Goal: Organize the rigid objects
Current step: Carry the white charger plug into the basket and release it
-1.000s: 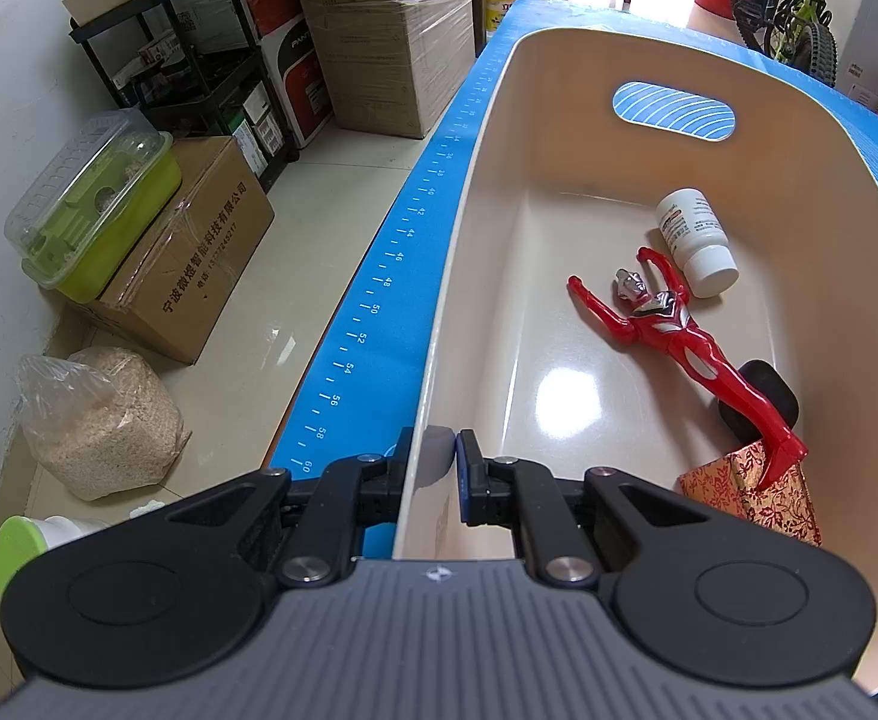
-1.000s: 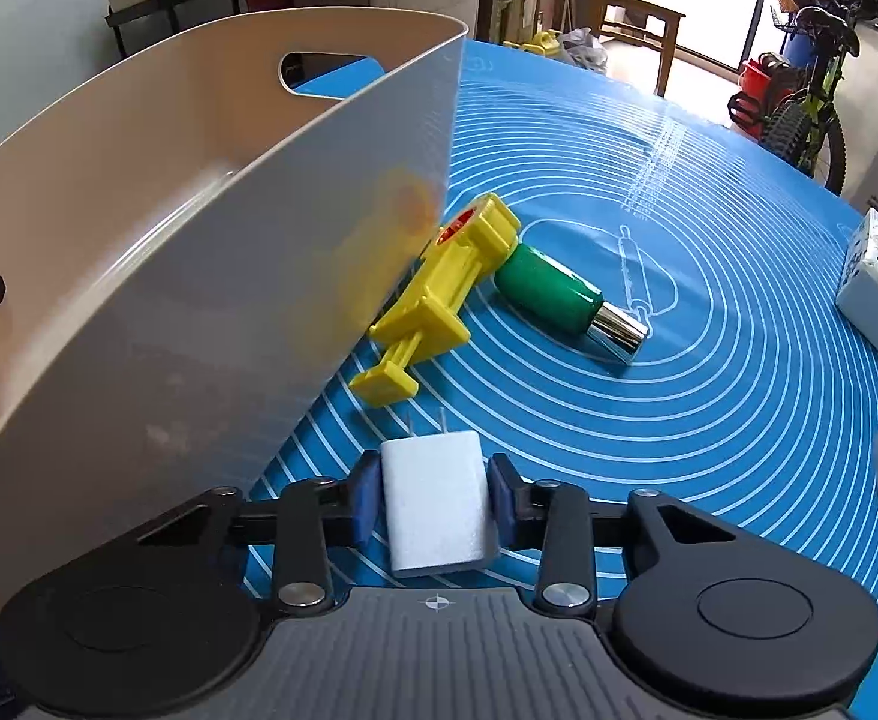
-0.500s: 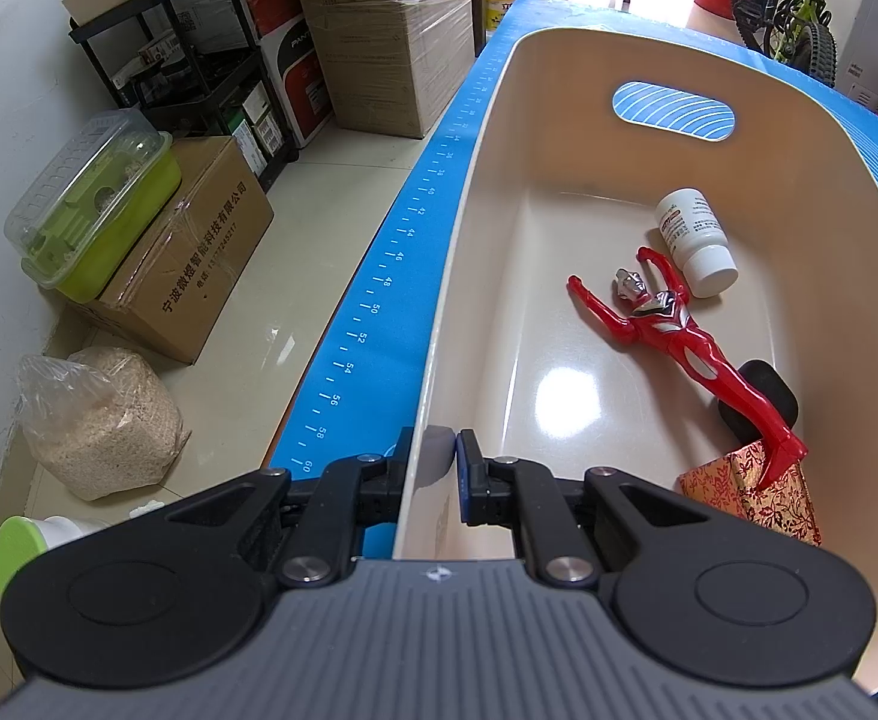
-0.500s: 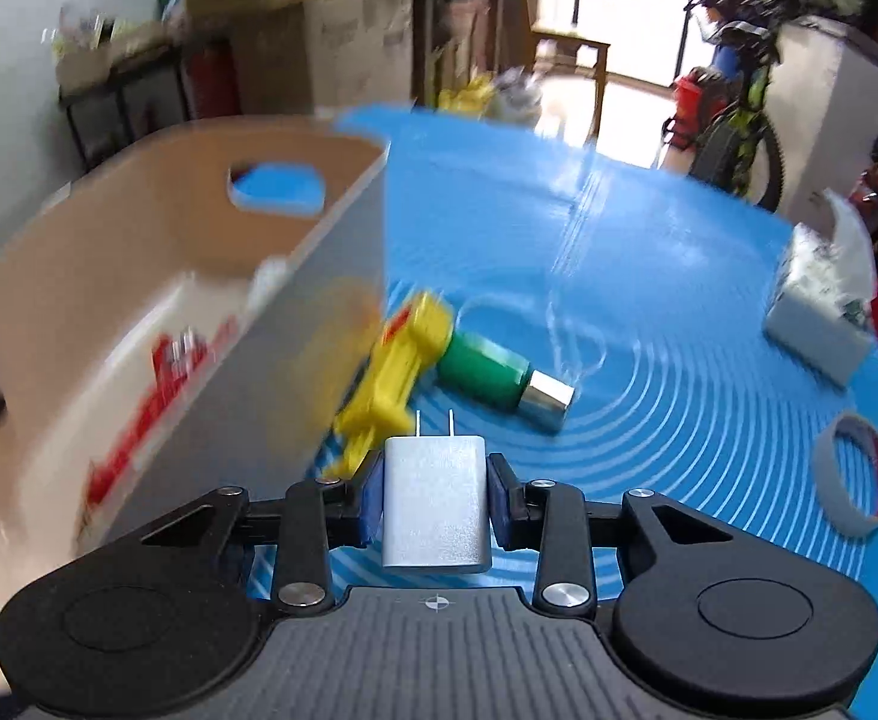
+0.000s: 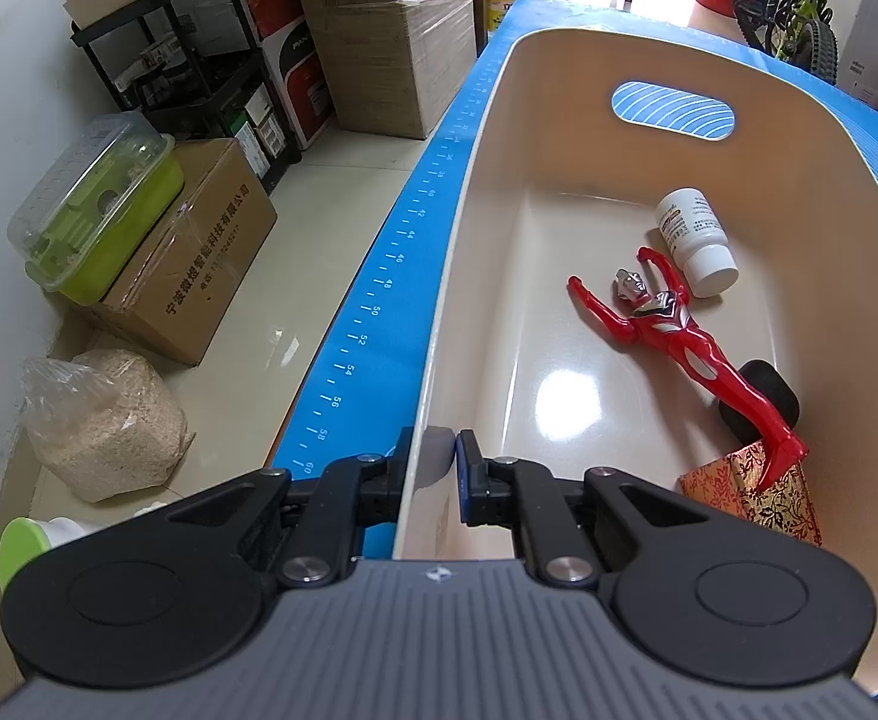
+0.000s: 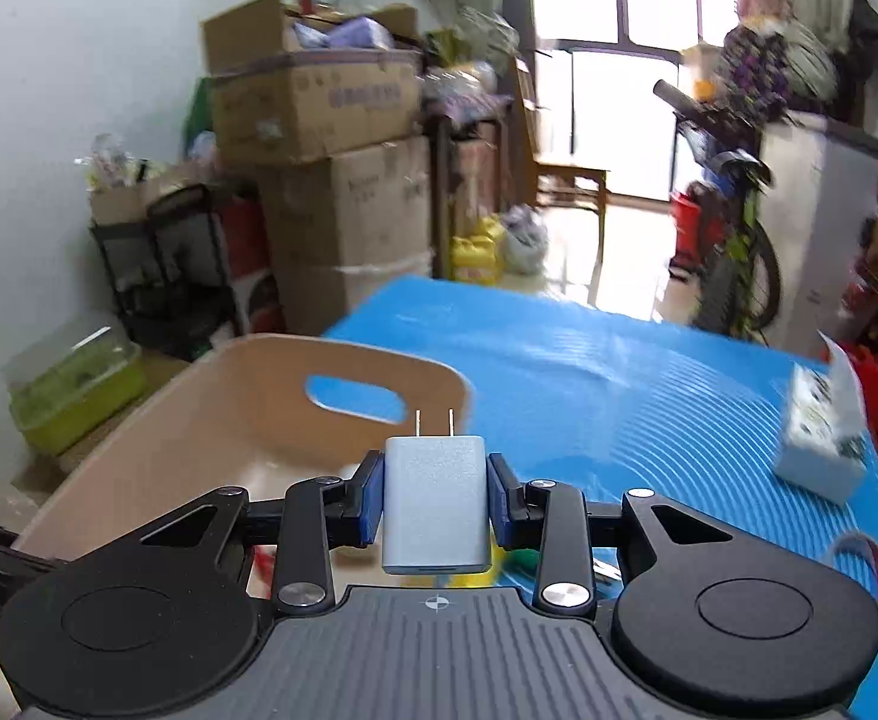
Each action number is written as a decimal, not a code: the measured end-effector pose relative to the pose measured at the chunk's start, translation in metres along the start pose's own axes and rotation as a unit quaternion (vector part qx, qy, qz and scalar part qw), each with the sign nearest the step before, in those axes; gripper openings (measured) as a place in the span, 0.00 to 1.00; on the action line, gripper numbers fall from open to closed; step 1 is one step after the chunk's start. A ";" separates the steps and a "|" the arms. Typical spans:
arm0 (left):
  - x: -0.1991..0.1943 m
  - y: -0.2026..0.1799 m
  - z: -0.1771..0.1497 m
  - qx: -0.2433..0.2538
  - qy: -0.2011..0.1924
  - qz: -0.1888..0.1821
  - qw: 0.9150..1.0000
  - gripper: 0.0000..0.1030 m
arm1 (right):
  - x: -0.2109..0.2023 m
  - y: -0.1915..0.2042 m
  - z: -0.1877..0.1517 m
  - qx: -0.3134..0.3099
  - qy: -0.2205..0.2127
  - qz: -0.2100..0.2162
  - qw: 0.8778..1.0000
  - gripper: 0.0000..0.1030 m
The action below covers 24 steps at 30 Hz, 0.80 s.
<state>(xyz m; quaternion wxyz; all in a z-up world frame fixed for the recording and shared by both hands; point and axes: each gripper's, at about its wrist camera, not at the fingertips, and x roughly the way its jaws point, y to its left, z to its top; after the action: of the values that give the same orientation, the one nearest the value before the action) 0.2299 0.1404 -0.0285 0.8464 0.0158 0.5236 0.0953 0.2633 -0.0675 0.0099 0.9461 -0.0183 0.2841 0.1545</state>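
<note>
Left tool [image 5: 433, 465]: clenched on the near rim of the bin [image 5: 439, 324], one finger outside the wall, one inside.

Right tool [image 6: 436, 492]: grasping the charger [image 6: 436, 504] by its two flat sides, prongs pointing away from the camera. The charger is held in the air above the bin's near end; the right view is motion-blurred.

Bin contents, left view, near to far:
- Gift box [image 5: 751, 495], red and gold, in the near right corner.
- Black object [image 5: 766, 399], just behind the box and partly hidden by the figure's legs; its kind cannot be told.
- Figure [image 5: 673, 330], red, lying diagonally on the bin floor, feet resting on the gift box, arms spread toward the far end.
- Bottle [image 5: 694, 243], white, on its side, touching the figure's raised arm.

The bin stands on a blue mat [image 5: 373, 306] covering the worktop, along the mat's ruled edge. The far wall of the bin has an oval handle slot [image 5: 670, 111].

Right view, on the mat beyond the bin: a tissue pack [image 6: 823, 438] near the right edge.
</note>
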 end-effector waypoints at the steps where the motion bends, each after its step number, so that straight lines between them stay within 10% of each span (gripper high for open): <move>1: 0.000 0.000 0.000 0.001 0.000 0.000 1.000 0.14 | 0.002 0.006 0.001 -0.009 -0.001 0.004 1.000 0.41; 24: 0.000 -0.001 -0.001 0.002 -0.001 0.000 1.000 0.14 | 0.045 0.079 -0.035 -0.146 0.146 0.008 0.978 0.43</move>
<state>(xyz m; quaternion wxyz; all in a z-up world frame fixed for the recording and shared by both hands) 0.2295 0.1395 -0.0288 0.8471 0.0177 0.5226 0.0947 0.2557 0.0161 -0.0397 0.8802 -0.1765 0.3936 0.1978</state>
